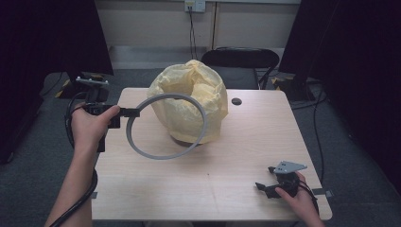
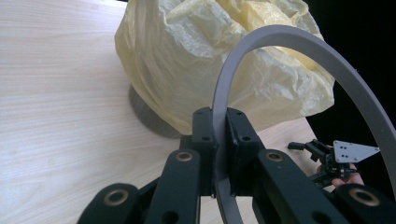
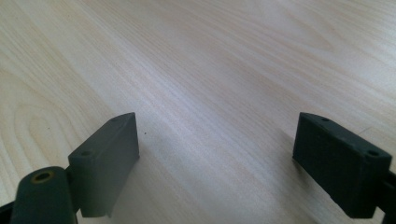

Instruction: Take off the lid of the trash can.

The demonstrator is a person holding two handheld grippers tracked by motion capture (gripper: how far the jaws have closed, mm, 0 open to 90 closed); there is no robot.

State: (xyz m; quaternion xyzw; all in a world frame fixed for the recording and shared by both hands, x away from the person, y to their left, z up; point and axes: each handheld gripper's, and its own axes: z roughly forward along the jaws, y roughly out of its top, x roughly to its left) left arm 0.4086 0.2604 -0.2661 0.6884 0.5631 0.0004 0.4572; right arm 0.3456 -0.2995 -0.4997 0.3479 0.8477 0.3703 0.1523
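1. Looking down from the high view: the left gripper (image 1: 124, 112) is pinching a big grey ring (image 1: 166, 126) at its left edge & holding it up on its side, off the table (image 1: 246, 142). The ring hangs in front of a yellow plastic bag (image 1: 189, 100) that is puffed over a bin; the ring's far side overlaps the bag, but I can't tell if they touch. The bag sits near the back middle of the table. The right gripper (image 1: 264, 187) rests low by the front right corner, well apart from the ring, w/ a hand (image 1: 298, 193) around it.

2. Left gripper view: both black pads (image 2: 239, 140) are squeezed tight on the thin ring (image 2: 285, 46), one on each side. The ring curves up & over the crinkly bag (image 2: 187, 60). A dark round base (image 2: 145, 112) peeks out under the bag. The other gripper (image 2: 327, 158) shows far off at the right.

3. Right gripper view: the jaws stand wide apart w/ nothing between them, just bare wood (image 3: 210, 70).

4. What could go wrong, I think:
- The ring is held at one small spot only, so it could tip or swing in the pads & slip out.
- If the ring goes down over the bag crooked, it could snag the soft plastic, bunch it up or pull it off the rim.
- A hard push could shove the light bin along the table or knock it over, since the right gripper is not steadying it.
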